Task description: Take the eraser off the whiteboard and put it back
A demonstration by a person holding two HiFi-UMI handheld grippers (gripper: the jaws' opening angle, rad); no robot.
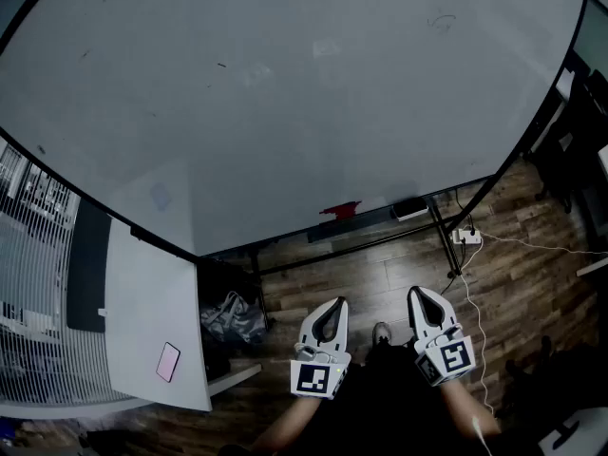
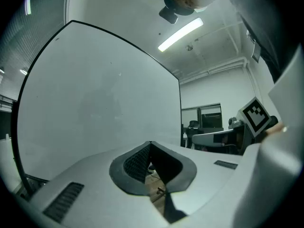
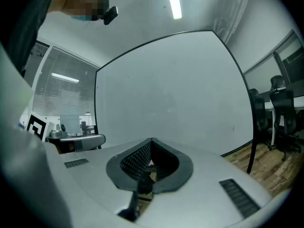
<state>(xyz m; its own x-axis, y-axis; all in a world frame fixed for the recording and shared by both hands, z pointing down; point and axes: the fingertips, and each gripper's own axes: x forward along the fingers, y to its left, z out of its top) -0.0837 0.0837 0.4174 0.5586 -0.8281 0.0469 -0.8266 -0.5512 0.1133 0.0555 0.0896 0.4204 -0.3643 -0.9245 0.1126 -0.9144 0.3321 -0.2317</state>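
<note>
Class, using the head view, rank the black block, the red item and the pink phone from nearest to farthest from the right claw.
From the right claw:
1. Black block, on the ledge just ahead.
2. Red item, same ledge, further left.
3. Pink phone, on the desk, far left.

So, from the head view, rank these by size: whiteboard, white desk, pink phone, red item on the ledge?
1. Large white whiteboard.
2. White rectangular desk.
3. Flat pink phone and small red item look alike; the phone is nearer, so unranked.
</note>
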